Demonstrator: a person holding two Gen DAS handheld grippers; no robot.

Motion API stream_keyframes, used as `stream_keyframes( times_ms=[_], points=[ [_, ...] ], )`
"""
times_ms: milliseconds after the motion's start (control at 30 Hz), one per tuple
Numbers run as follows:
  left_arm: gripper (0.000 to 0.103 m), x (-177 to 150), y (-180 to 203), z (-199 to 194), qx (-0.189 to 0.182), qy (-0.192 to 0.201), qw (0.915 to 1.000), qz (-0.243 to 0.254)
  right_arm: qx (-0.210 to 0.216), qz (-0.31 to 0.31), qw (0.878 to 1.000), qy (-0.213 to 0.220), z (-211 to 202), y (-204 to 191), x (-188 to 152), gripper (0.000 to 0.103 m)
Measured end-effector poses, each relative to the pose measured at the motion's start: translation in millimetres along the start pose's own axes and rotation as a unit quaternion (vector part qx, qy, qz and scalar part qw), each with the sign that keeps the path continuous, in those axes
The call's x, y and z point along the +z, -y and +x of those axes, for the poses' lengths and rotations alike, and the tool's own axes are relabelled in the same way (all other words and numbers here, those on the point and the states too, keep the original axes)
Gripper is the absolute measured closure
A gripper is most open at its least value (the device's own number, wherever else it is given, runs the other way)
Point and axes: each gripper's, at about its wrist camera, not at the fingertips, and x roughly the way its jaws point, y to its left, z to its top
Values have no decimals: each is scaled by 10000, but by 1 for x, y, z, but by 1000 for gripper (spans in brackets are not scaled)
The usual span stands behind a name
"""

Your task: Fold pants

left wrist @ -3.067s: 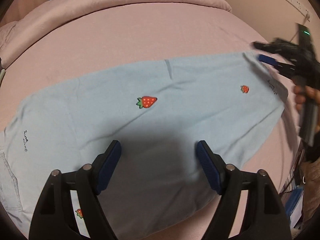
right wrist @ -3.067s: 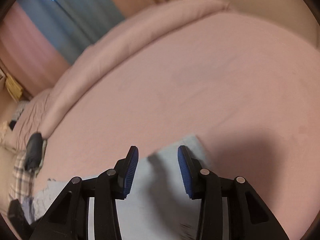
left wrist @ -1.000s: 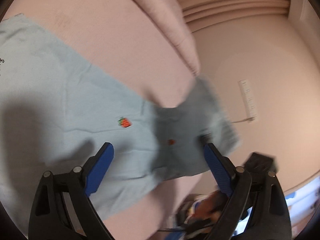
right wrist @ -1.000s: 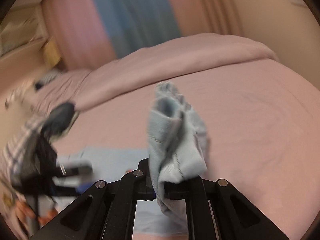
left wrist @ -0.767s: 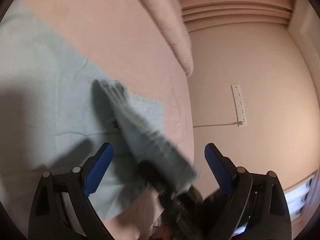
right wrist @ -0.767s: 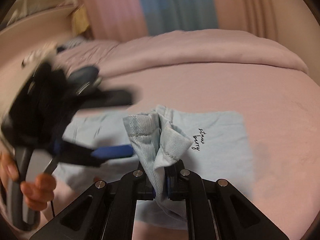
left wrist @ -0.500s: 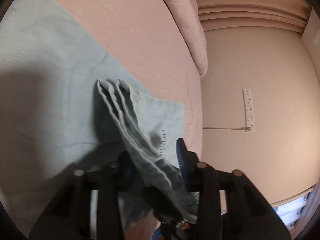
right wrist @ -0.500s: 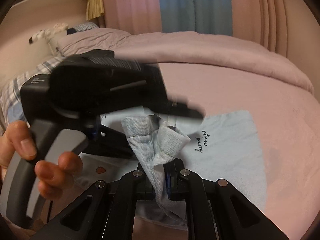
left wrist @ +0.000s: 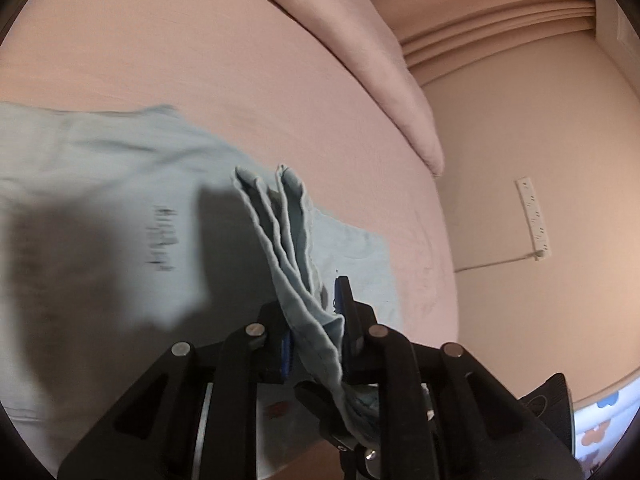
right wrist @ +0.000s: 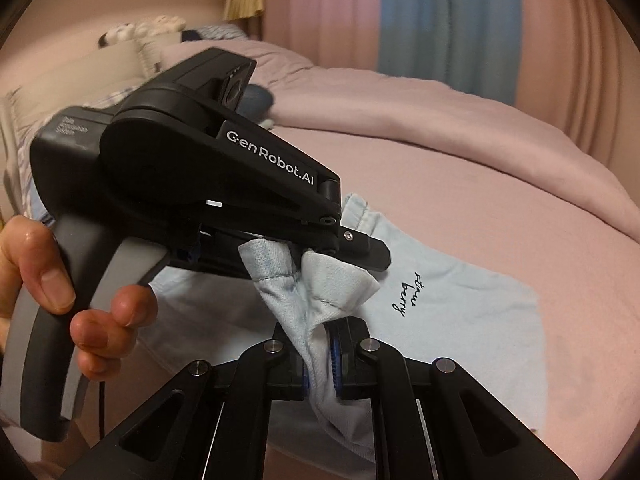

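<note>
The light blue pants (left wrist: pixel 100 200) lie spread on the pink bed, with black script lettering (right wrist: pixel 408 294) on the cloth. My left gripper (left wrist: pixel 316 328) is shut on a bunched hem of the pants (left wrist: pixel 280 232), which sticks up between its fingers. My right gripper (right wrist: pixel 318 356) is shut on the same bunch of pants (right wrist: pixel 312 280), just below the left gripper's body (right wrist: pixel 192 184), held by a hand. Both hold the fold above the flat part of the pants.
The pink bed sheet (left wrist: pixel 180 60) stretches around the pants, with a rolled pink duvet (left wrist: pixel 360 40) at its far side. A wall with a power strip (left wrist: pixel 534 216) lies to the right. Pillows and soft toys (right wrist: pixel 140 36) sit at the bed's head.
My right gripper picked up the pants' end and carried it over. My left gripper, open a second ago, has closed on the same bunch of cloth.
</note>
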Motion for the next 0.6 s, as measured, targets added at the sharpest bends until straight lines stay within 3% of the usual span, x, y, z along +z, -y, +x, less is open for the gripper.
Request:
stream_keyframes(
  times_ms=[167, 200, 300, 367, 433, 533, 600],
  points=[
    [87, -1, -20, 0, 393, -2, 9992, -89, 141, -231, 9991, -330, 24, -19, -2, 93],
    [84, -1, -23, 2, 535, -15, 9985, -106, 167, -253, 9987, -419, 28, -20, -3, 92],
    [77, -1, -34, 2, 567, -63, 9983, -132, 285, -187, 9960, -825, 38, -17, -12, 73],
    [61, 0, -27, -5, 634, 15, 9980, -40, 489, -137, 9946, -905, 30, -10, -16, 63],
    [45, 0, -15, -22, 810, 296, 9959, 255, 775, -6, 9934, -850, 9, 0, -15, 63],
    [45, -1, 0, -46, 959, 612, 9913, 665, 992, 387, 9930, -518, -29, 26, -12, 63],
    [45, -3, 10, -51, 821, 652, 9914, 780, 744, 640, 9949, -251, -56, 52, -13, 63]
  ],
)
